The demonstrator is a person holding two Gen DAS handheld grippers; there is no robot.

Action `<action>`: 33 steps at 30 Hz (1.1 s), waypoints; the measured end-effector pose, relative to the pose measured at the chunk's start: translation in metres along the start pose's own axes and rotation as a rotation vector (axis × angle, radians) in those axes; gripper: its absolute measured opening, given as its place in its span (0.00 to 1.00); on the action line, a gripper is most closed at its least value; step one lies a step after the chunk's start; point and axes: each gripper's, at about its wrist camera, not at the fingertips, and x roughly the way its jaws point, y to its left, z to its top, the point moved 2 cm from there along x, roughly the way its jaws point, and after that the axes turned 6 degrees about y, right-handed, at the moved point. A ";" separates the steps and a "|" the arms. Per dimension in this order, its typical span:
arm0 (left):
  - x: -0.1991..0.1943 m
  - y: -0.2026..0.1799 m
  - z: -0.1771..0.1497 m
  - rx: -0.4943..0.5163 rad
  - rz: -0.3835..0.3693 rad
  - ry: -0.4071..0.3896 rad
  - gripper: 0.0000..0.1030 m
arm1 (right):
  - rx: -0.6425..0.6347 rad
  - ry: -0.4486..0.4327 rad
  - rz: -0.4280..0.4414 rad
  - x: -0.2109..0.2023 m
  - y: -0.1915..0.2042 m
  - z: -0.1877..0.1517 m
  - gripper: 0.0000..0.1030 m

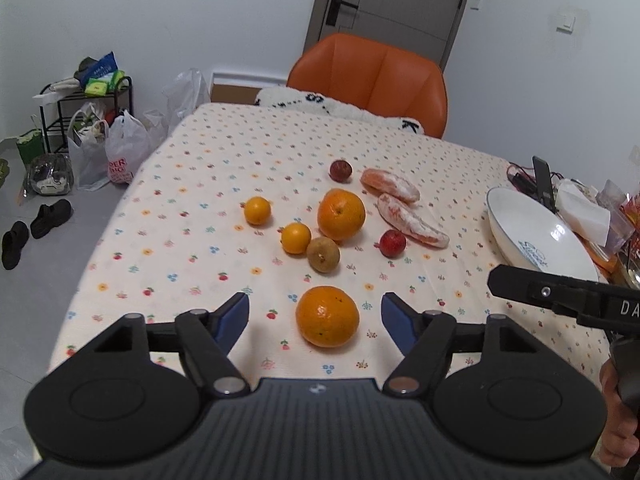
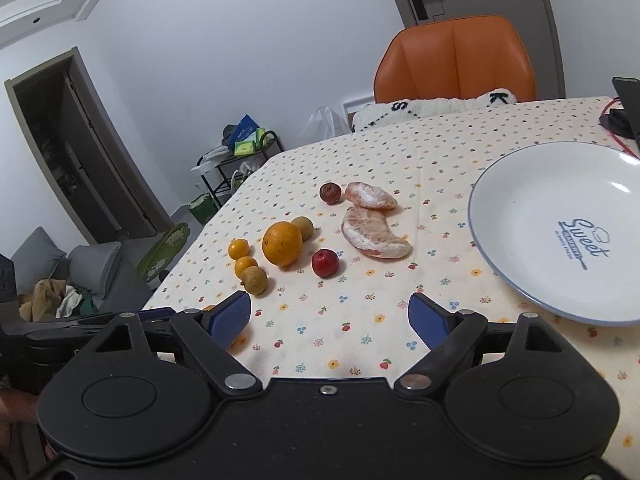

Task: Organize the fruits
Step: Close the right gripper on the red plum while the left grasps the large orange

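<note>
Fruits lie scattered on the flowered tablecloth [image 1: 200, 208]. My left gripper [image 1: 315, 316] is open, and a large orange [image 1: 327, 317] sits on the cloth between its blue pads, untouched. Beyond it lie a second large orange [image 1: 341, 214], two small oranges [image 1: 257, 211] [image 1: 295, 238], a brownish fruit [image 1: 323, 254], two small red fruits [image 1: 392, 243] [image 1: 340, 170] and two peeled pomelo segments [image 1: 412, 221] [image 1: 389, 185]. My right gripper [image 2: 330, 316] is open over bare cloth, in front of the red fruit [image 2: 325, 263] and the segments [image 2: 374, 234]. A white plate [image 2: 560, 224] lies empty to its right.
An orange chair [image 1: 368, 80] with a white fluffy cushion stands at the table's far side. Cables, a phone stand and packets [image 1: 560, 196] crowd the right edge behind the plate [image 1: 536, 232]. Bags, a rack and shoes [image 1: 36, 224] lie on the floor at left.
</note>
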 end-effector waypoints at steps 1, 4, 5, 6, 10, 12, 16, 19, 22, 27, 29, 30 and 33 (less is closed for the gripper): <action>0.003 0.000 0.000 0.002 -0.004 0.009 0.66 | -0.004 0.003 0.001 0.002 0.000 0.000 0.80; 0.015 0.000 -0.001 0.004 -0.006 0.039 0.55 | -0.012 0.023 0.010 0.011 0.000 0.003 0.74; 0.018 0.001 -0.002 0.003 -0.010 0.051 0.45 | -0.014 0.027 0.011 0.015 0.000 0.004 0.72; 0.021 0.002 -0.002 0.000 -0.032 0.060 0.36 | -0.016 0.033 0.012 0.018 0.000 0.005 0.70; 0.023 0.003 0.002 0.006 -0.019 0.055 0.36 | -0.027 0.048 0.007 0.031 0.001 0.012 0.65; 0.024 0.007 0.005 -0.005 -0.018 0.054 0.36 | -0.030 0.046 0.000 0.035 0.002 0.017 0.65; 0.023 0.012 0.009 -0.008 -0.003 0.044 0.36 | -0.032 0.049 0.002 0.046 0.002 0.024 0.60; 0.022 0.017 0.012 -0.016 0.005 0.037 0.36 | -0.044 0.058 0.000 0.054 0.004 0.027 0.57; 0.022 0.023 0.014 -0.023 0.017 0.029 0.36 | -0.054 0.066 -0.006 0.062 0.006 0.031 0.56; 0.023 0.034 0.018 -0.047 0.029 0.024 0.36 | -0.080 0.081 -0.029 0.075 0.011 0.035 0.54; 0.023 0.040 0.020 -0.061 0.037 0.022 0.36 | -0.092 0.082 -0.040 0.080 0.013 0.036 0.53; 0.023 0.043 0.020 -0.066 0.042 0.021 0.36 | -0.100 0.084 -0.047 0.083 0.014 0.036 0.53; 0.023 0.050 0.023 -0.081 0.062 0.015 0.36 | -0.108 0.095 -0.043 0.090 0.017 0.035 0.43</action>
